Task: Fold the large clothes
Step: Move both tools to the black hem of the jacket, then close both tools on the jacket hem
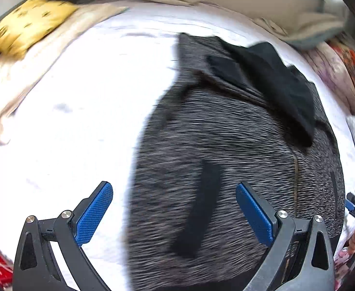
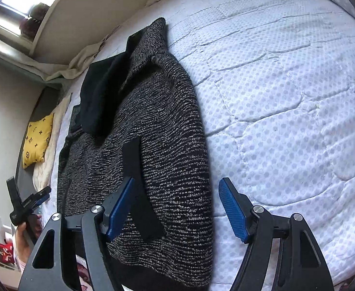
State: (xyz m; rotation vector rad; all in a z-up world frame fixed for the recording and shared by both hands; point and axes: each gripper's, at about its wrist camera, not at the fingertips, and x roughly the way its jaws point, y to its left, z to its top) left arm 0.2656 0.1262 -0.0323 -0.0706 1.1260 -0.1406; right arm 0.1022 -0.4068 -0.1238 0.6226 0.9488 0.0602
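**Thick knit jacket: soft, bulky, grab the hem edge**

Jacket (image 2: 153, 131) lies flat on the quilted bed (image 2: 286, 97), partly folded. Your left gripper (image 1: 173, 208) and right gripper (image 2: 176, 206) both gape wide, holding nothing. Likely heavy, floppy, grippy knit; pinch both layers at the near hem corners.

Black-and-grey flecked knit on the jacket (image 2: 163, 131), plain black hood (image 2: 100, 97) and pocket trim (image 2: 138, 184). White quilt (image 2: 286, 97) dotted pale lilac. Yellow cushion (image 2: 38, 140) printed with black motifs. Blue textured pads (image 2: 233, 208).
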